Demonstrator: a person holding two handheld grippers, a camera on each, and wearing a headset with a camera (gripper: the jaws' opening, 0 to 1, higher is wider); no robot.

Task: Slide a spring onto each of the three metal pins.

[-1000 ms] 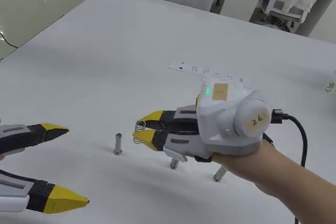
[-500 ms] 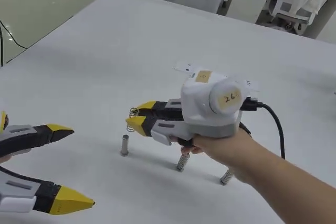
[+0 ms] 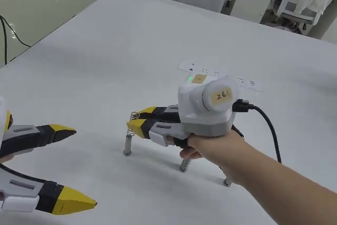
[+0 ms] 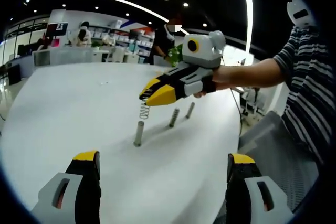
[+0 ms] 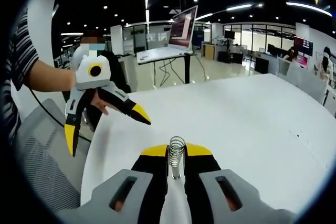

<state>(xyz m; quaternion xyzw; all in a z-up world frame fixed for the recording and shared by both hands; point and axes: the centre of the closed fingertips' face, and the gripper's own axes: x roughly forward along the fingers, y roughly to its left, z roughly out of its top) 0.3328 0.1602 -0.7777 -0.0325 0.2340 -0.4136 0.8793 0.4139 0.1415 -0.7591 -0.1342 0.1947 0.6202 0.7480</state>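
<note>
Head view: the right gripper [image 3: 138,120], jaws pinched on a spring [image 3: 132,121], holds it just above the bare pin [image 3: 127,145], apparently to line coil over tip. Two sprung pins [image 3: 184,164] at 4 o'clock of it already carry theirs. The left gripper [image 3: 84,166] hovers at 8 o'clock, jaws wide apart and empty.

Left gripper view: the spring hangs over the pin, not yet on it.

Right gripper view: the coil stands upright between the closed jaws.

The smooth white counter [image 3: 105,51] carries a power strip [image 3: 218,73] at 12 o'clock, with an open-plan office beyond
</note>
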